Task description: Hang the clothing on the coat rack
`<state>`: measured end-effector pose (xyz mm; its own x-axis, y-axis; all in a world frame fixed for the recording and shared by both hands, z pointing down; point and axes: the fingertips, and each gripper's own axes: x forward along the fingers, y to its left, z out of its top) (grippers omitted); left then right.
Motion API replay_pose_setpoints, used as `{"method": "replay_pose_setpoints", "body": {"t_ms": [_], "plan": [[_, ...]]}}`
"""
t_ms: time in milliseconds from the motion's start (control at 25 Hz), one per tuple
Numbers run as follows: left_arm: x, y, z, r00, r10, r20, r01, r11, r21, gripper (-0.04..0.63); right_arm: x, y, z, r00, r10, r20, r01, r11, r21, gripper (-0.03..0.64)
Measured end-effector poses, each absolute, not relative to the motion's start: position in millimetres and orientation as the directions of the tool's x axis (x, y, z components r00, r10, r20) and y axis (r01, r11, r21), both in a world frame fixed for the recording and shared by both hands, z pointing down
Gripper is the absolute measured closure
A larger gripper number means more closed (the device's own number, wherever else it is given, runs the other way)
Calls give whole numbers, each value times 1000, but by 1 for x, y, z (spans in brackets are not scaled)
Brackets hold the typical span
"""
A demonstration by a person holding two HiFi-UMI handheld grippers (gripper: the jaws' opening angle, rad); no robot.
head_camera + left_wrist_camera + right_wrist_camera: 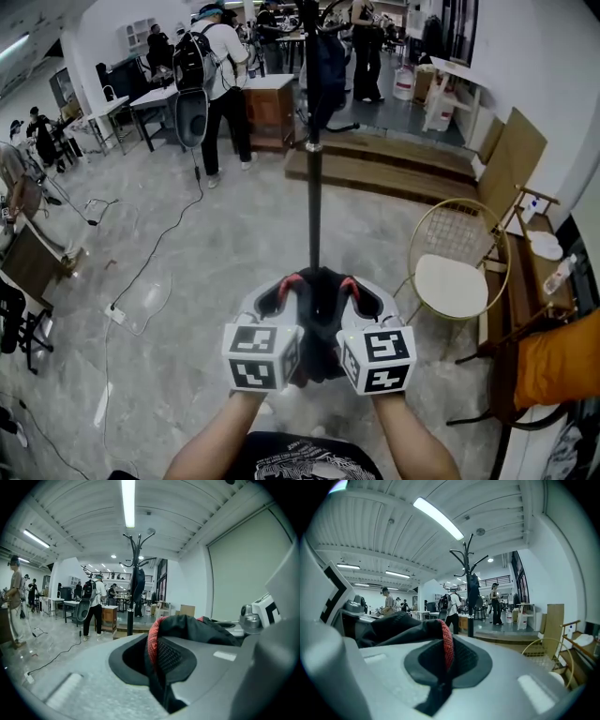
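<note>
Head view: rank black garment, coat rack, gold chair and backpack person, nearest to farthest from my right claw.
1. The black garment, clamped in the right claw.
2. The gold chair, right, and the coat rack, ahead: too close to call.
3. The backpack person, far left, beyond the rack.

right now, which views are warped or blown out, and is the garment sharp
Head view: even light, mild bending at the edges, garment sharp. Left gripper view: strong fisheye with black corners, ceiling light blown out, rack a dark silhouette, garment in focus. Right gripper view: same fisheye, light strip glaring, near jaw surface soft.
</note>
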<state>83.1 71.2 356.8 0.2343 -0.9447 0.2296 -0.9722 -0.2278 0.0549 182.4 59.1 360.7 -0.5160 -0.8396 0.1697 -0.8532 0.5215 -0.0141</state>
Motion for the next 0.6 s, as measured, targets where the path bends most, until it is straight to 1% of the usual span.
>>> {"method": "replay_pose_setpoints", "body": {"t_ms": [320, 600], "plan": [[70, 31, 358, 273, -938, 214, -962, -263, 77, 572, 172, 27, 362, -477, -861, 176, -873, 487, 16, 599], [35, -13, 364, 322, -921, 221, -947, -309, 93, 572, 139, -13, 367, -430, -881, 197, -897, 441, 14, 598]]}}
